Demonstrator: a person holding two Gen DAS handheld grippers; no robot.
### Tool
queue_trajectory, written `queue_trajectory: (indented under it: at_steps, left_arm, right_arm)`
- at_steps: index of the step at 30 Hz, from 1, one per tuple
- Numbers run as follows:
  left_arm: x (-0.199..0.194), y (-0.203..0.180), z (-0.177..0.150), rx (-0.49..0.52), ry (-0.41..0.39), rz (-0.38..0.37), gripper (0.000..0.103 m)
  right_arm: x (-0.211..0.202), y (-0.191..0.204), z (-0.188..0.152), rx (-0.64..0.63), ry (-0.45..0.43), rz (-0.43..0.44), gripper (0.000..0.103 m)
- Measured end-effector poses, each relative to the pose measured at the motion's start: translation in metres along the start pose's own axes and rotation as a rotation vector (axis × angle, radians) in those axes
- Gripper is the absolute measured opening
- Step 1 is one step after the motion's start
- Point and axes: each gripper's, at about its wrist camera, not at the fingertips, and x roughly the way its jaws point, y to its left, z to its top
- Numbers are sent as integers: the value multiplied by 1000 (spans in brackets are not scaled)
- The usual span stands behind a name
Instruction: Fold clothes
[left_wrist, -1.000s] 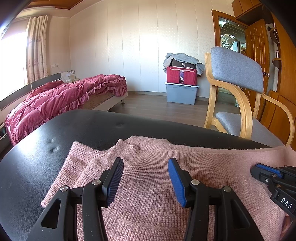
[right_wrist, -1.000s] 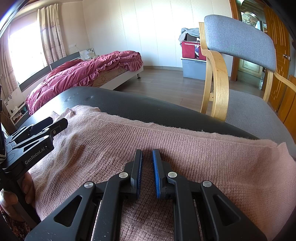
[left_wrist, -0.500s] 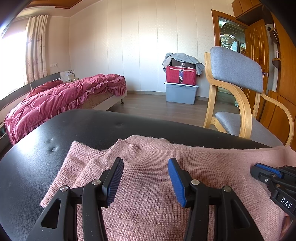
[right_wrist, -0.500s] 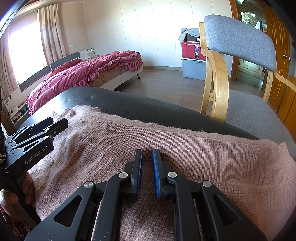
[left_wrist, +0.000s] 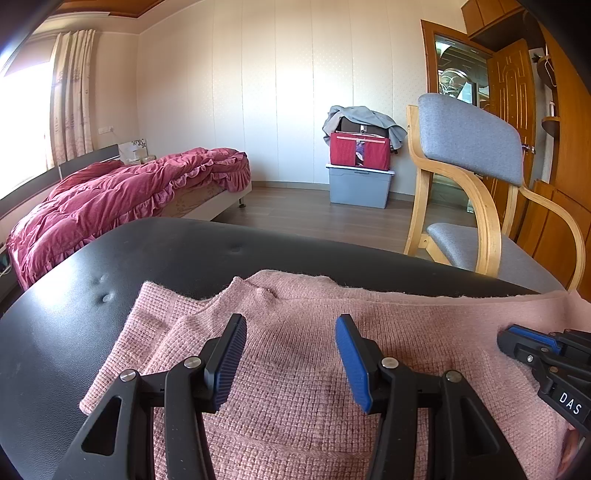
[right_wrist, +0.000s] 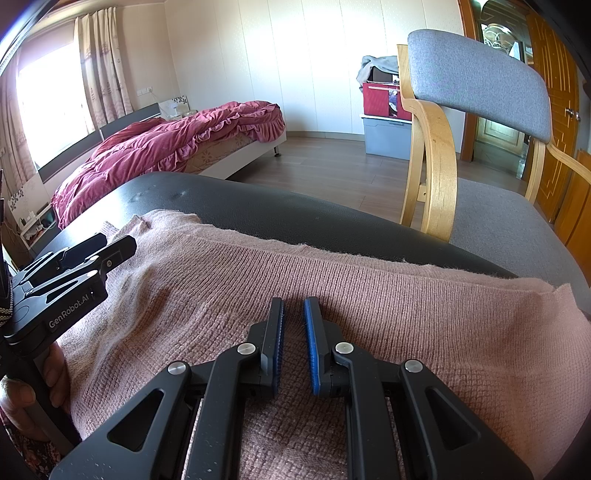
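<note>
Pink knitted sweater (left_wrist: 303, 373) lies spread flat on a black padded table (left_wrist: 74, 295), its far edge running close to the table's far rim. At the left end of the garment a folded layer of knit sticks out from under the top layer, showing a coarser ribbed weave.

Left tongs (left_wrist: 291, 354) hover over the left part of the sweater with their blue pads (left_wrist: 231, 363) standing well apart; only bare knit shows between them, and nothing is gripped. In the right wrist view the same tongs (right_wrist: 110, 247) appear at the left edge, and the hand (right_wrist: 40, 387) that holds them shows below, resting by the near edge of the garment.

Right tongs (right_wrist: 293, 325) sit over the middle of the sweater, their pads drawn nearly together with just a narrow slit between them. No fold of cloth is visibly pinched in that slit. In the left wrist view their tip (left_wrist: 517, 338) shows at the right edge, low over the knit; whether it touches the cloth I cannot tell.

Behind the table stands a wooden armchair (left_wrist: 476, 177) with grey cushions. Further off are a bed (left_wrist: 122, 195) with a crumpled red quilt, and a grey storage box (left_wrist: 358, 186) carrying a red bag (left_wrist: 360, 151) and a grey garment.
</note>
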Motion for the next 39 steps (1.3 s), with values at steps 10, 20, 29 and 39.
queue_trajectory:
  at_steps: [10,20,29,39]
  left_arm:
    - [-1,0,-2,-2,-3,-5,51]
    - [-1,1,-2,-2,-3,-7,51]
    - [-3,2,-2,-9,-7,-10,51]
    - [-1,1,-2,-5,-3,-11,51]
  right_arm:
    - [1,0,0,0,0,0,12]
    - [1,0,0,-9,1,19,21]
    - [1,-1,0,1,3,31,21]
    - [1,-2,0,4,3,35,22]
